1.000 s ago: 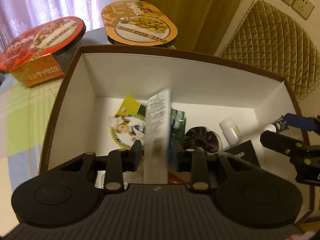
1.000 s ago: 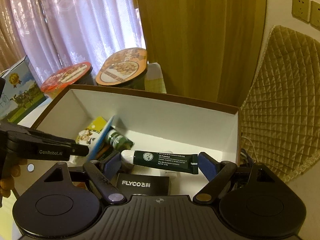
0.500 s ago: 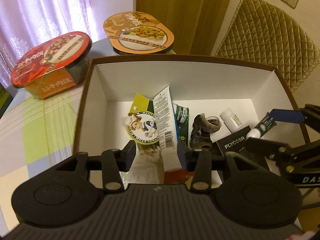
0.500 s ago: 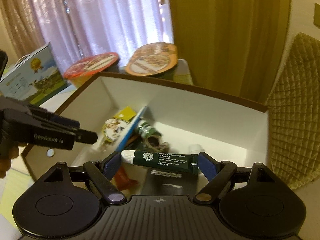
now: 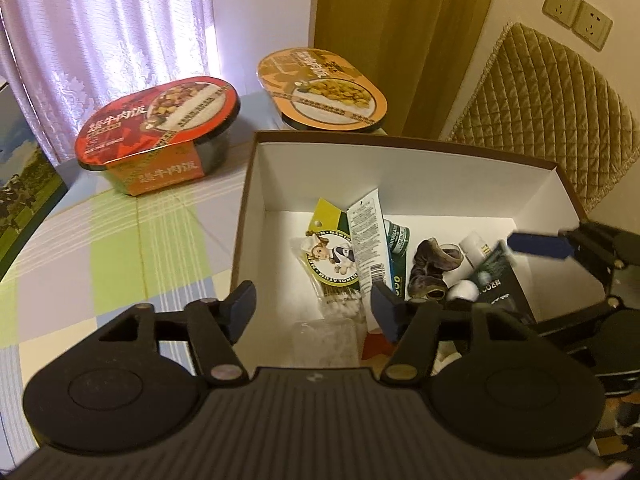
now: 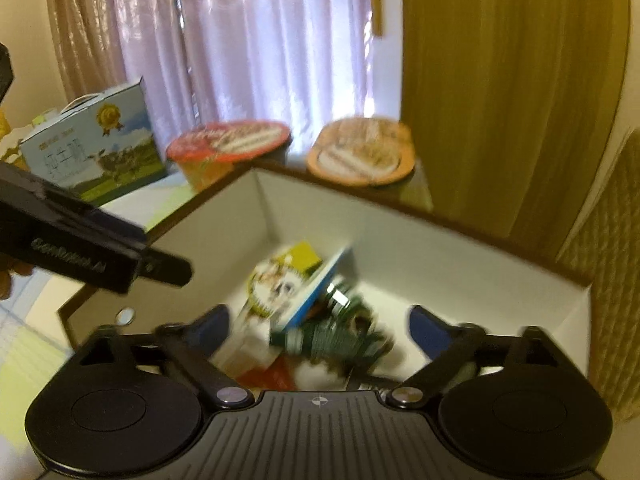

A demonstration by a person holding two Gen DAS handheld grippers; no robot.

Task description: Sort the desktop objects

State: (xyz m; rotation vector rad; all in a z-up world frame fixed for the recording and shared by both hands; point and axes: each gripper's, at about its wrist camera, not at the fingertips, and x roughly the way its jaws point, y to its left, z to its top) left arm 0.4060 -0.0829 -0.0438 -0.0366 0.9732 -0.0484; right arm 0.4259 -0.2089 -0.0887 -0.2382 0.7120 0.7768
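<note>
A brown cardboard box (image 5: pixel 408 142) with white inside walls holds several small items: a white tube (image 5: pixel 366 240), a yellow Mentholatum card pack (image 5: pixel 328 252), a dark scrunchie (image 5: pixel 430 268), a small white bottle (image 5: pixel 474 246) and a black FLYCO box (image 5: pixel 502 284). My left gripper (image 5: pixel 314 310) is open and empty above the box's near left edge. My right gripper (image 6: pixel 318 330) is open above the box; a dark green tube (image 6: pixel 336 340), blurred, lies among the items just below it. The right gripper also shows in the left wrist view (image 5: pixel 536 246).
A red meal tub (image 5: pixel 160 132) and an orange meal tub (image 5: pixel 322 90) stand behind the box on the checked tablecloth (image 5: pixel 120 248). A blue milk carton (image 6: pixel 94 152) stands far left. A quilted chair back (image 5: pixel 548 112) is right of the box.
My left gripper opened, let the white tube fall into the box and drew back. My right gripper opened and the dark green tube dropped from it into the box.
</note>
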